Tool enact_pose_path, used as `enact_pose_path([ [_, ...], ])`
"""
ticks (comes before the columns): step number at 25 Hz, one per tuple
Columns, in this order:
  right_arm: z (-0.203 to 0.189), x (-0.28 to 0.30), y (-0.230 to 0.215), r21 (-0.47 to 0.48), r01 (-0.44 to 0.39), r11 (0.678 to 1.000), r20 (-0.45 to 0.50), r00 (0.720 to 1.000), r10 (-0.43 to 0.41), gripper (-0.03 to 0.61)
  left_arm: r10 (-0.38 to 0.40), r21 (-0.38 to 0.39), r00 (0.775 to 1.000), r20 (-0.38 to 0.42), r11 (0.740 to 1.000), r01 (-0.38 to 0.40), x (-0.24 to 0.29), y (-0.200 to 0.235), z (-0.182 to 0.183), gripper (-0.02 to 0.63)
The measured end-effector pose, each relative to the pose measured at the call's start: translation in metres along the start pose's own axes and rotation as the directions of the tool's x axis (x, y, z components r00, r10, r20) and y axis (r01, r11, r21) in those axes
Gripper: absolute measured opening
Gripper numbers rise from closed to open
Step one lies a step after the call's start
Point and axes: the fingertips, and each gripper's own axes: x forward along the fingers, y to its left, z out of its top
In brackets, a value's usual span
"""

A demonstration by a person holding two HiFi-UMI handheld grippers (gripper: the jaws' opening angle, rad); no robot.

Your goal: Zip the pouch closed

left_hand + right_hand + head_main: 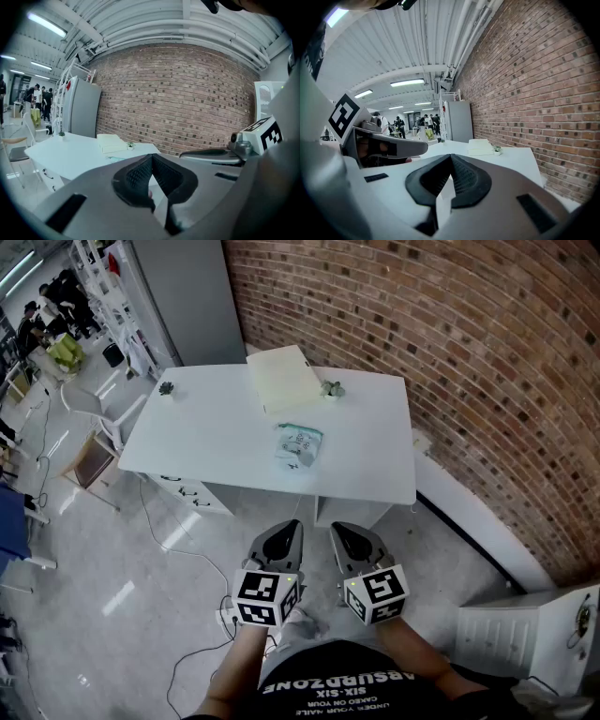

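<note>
The pouch [299,444], pale with teal print, lies flat near the front edge of the white table [206,432]. It is well ahead of both grippers. In the left gripper view the pouch [113,158] shows as a thin teal sliver on the tabletop. My left gripper [293,524] and right gripper [337,527] hang side by side over the floor, short of the table, both pointing at it. The left gripper [151,157] is shut with nothing in it. The right gripper [450,156] is shut and empty too.
A cream flat box [284,378] and a small potted plant [332,388] sit at the table's back, another plant [166,388] at its left corner. A brick wall [469,352] runs along the right. Drawers [192,491] stand under the table, a white cabinet [525,629] at lower right.
</note>
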Motion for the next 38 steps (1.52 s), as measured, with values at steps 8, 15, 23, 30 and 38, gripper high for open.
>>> enact_pose_path([
  [8, 0.006, 0.009, -0.019, -0.024, -0.033, 0.999, 0.008, 0.999, 0.033, -0.003, 0.021, 0.004, 1.0, 0.003, 1.0, -0.021, 0.017, -0.002, 0.007, 0.006],
  [15, 0.013, 0.028, -0.045, -0.037, -0.08, 0.996, -0.006, 0.997, 0.08, -0.002, 0.054, 0.008, 0.998, 0.016, 0.998, -0.054, 0.04, 0.002, 0.02, 0.006],
  [23, 0.023, 0.057, -0.079, -0.046, -0.144, 0.988, -0.021, 0.989, 0.143, 0.032, 0.071, 0.008, 0.997, 0.014, 0.997, -0.071, 0.08, 0.012, 0.031, 0.012],
  [30, 0.023, 0.08, -0.113, -0.061, -0.201, 0.978, -0.057, 0.979, 0.198, 0.083, 0.111, -0.023, 0.994, -0.014, 0.994, -0.111, 0.115, 0.02, 0.03, 0.098],
  [38, 0.017, 0.094, -0.14, -0.089, -0.282, 0.955, -0.099, 0.957, 0.273, 0.087, 0.214, -0.031, 0.976, -0.024, 0.976, -0.215, 0.137, 0.03, 0.031, 0.101],
])
